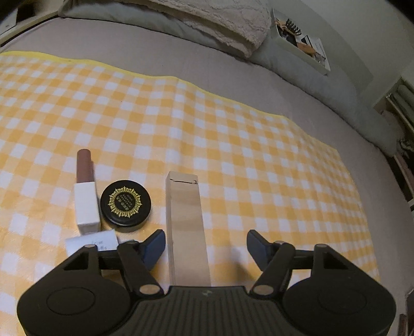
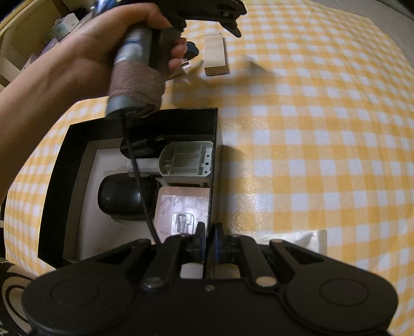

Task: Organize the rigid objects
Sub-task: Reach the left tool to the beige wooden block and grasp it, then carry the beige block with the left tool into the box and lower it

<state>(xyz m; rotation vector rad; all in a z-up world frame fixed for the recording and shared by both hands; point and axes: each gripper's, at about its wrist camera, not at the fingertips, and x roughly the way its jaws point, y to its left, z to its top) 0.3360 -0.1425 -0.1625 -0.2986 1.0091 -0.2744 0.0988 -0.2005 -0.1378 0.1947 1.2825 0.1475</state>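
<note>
In the left wrist view a long beige carton (image 1: 185, 219) lies on the yellow checked cloth (image 1: 233, 144), between the fingers of my left gripper (image 1: 206, 244). That gripper is open: the right pad stands well clear of the carton and the left pad is close beside it. Left of it lie a brown tube with a white cap (image 1: 86, 191), a black round compact with a gold pattern (image 1: 126, 203) and a small white box (image 1: 90, 240). In the right wrist view my right gripper (image 2: 210, 232) is shut on the right wall of an open black box (image 2: 216, 144).
The black box holds a grey plastic part (image 2: 186, 162), a black rounded object (image 2: 124, 199) and a pinkish packet (image 2: 181, 206). A person's hand (image 2: 103, 46) holds the left gripper above the beige carton (image 2: 216, 55). A pillow (image 1: 220, 23) and a cluttered white tray (image 1: 300, 38) lie beyond the cloth.
</note>
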